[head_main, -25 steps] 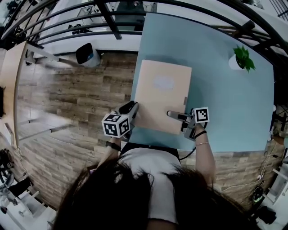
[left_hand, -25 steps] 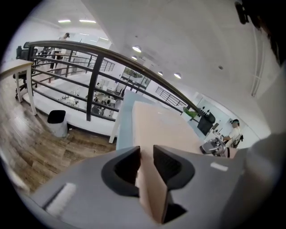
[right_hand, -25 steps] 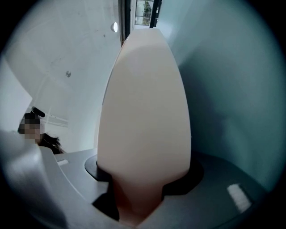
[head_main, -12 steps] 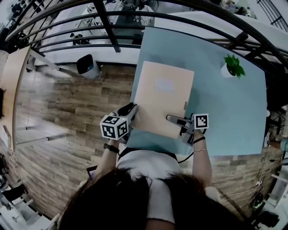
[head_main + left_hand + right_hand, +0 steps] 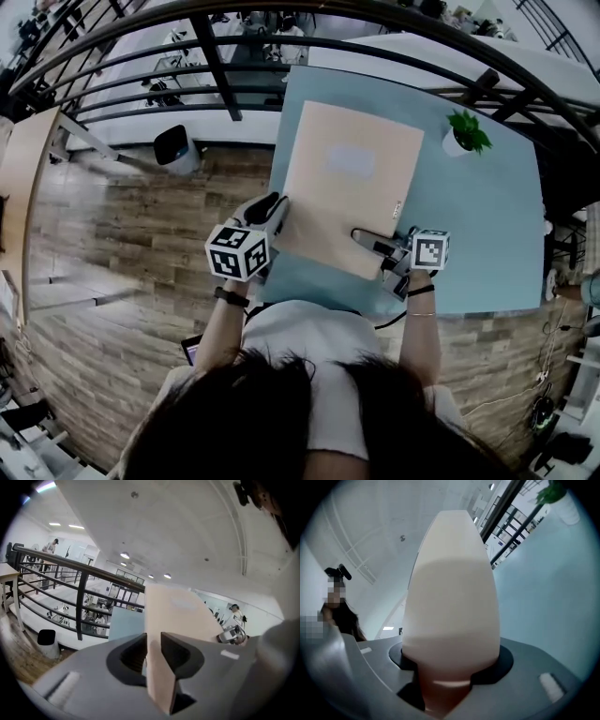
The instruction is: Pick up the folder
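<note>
A pale peach folder [image 5: 347, 183] with a light label hangs above the blue table [image 5: 478, 225], held at its near edge from both sides. My left gripper [image 5: 272, 211] is shut on the folder's near left edge. In the left gripper view the folder [image 5: 173, 620] stands edge-on between the two dark pads of that gripper [image 5: 153, 648]. My right gripper [image 5: 370, 242] is shut on the near right part. In the right gripper view the folder [image 5: 452, 597] fills the middle, clamped in that gripper [image 5: 450, 667].
A small potted plant [image 5: 464, 131] stands at the table's far right corner. A dark metal railing [image 5: 216, 56] runs past the table's far side. On the wooden floor at the left is a small dark bin [image 5: 173, 145]. A person [image 5: 236, 613] stands far off.
Both grippers have risen with the folder in them. It has come up off the table and looks larger and nearer in the head view.
</note>
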A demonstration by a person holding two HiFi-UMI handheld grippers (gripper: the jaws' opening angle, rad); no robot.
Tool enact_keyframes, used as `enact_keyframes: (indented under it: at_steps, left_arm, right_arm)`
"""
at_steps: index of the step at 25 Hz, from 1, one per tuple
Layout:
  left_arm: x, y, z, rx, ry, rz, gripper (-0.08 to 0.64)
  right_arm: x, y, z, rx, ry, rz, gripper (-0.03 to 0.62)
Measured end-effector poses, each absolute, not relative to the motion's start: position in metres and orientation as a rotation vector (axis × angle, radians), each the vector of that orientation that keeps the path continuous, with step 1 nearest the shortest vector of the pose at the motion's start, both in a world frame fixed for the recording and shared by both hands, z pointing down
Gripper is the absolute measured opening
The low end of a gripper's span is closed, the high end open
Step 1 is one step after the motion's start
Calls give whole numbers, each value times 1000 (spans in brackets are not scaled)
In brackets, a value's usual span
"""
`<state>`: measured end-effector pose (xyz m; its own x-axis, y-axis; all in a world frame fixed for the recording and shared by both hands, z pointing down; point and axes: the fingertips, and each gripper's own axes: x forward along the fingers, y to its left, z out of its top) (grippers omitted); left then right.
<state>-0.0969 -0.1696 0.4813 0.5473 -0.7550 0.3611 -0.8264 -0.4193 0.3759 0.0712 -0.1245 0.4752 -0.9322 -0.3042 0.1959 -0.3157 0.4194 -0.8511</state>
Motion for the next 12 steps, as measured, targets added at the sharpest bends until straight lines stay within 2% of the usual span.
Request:
enact_keyframes:
  at_steps: [12]
  left_arm:
    - [-81, -169, 421, 2438, -1287, 147, 150]
  right_arm:
    - [113, -123, 419, 1022, -2711, 1098, 279]
